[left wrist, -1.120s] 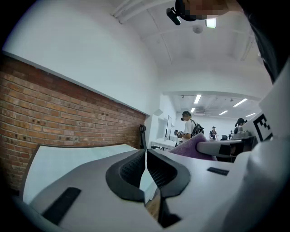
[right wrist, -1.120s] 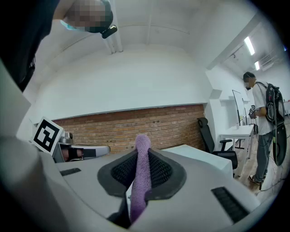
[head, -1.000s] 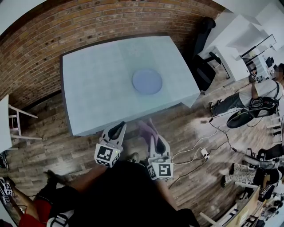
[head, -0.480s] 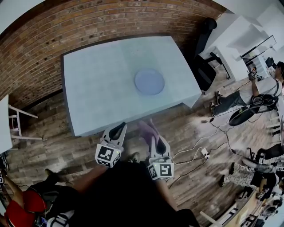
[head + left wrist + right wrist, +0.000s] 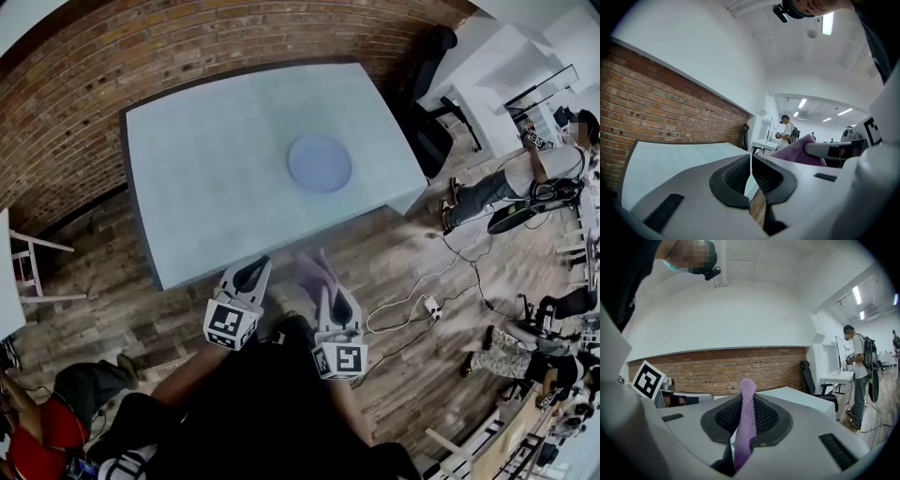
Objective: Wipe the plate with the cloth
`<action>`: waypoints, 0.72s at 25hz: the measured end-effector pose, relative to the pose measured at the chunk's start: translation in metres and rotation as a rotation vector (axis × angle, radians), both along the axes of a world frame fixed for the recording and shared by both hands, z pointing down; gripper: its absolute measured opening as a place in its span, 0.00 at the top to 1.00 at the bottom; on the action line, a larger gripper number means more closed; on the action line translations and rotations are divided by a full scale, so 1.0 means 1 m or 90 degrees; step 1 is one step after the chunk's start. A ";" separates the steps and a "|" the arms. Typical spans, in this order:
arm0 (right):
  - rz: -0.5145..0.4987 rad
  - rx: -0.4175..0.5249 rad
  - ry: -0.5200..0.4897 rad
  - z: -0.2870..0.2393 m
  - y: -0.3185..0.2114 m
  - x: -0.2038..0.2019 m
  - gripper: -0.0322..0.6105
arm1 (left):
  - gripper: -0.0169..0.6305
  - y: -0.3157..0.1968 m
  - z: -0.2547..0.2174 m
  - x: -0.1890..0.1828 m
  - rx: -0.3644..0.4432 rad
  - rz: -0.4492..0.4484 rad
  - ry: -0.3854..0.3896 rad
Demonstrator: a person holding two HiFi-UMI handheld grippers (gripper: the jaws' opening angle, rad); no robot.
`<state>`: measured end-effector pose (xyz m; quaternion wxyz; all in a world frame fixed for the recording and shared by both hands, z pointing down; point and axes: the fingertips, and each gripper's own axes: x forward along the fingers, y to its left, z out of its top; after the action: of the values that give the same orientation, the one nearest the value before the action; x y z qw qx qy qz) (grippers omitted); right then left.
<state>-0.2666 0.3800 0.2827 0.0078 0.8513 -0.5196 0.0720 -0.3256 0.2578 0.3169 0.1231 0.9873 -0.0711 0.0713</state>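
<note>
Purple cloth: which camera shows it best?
The right gripper view: the purple cloth stands up in the middle, pinched in the jaws of the right gripper. The left gripper view shows a bunched bit of it at the right. The head view shows only a blurry purple patch by the right gripper.

Black top [image 5: 253, 412]; grey grippers [image 5: 251, 272] [image 5: 338, 306] (black-white marker cubes [image 5: 230, 324]).

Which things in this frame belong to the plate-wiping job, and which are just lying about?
Job: plate; purple cloth, clamped in right gripper; left gripper, shut, empty; table.
Lying about: black office chair; floor cables; bystander.
</note>
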 end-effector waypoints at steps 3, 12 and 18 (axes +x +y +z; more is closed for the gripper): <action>0.007 -0.009 0.002 0.004 -0.002 0.000 0.86 | 0.91 -0.004 0.005 0.004 -0.002 0.007 -0.002; -0.014 -0.015 0.006 0.016 -0.016 0.053 0.86 | 0.91 -0.021 0.020 0.050 -0.004 -0.013 -0.023; -0.064 -0.013 0.000 0.022 -0.028 0.111 0.86 | 0.91 -0.028 0.027 0.102 -0.008 -0.055 -0.044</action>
<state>-0.1551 0.3523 0.3042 0.0197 0.8239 -0.5611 0.0768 -0.2234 0.2303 0.3434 0.1298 0.9794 -0.1174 0.1008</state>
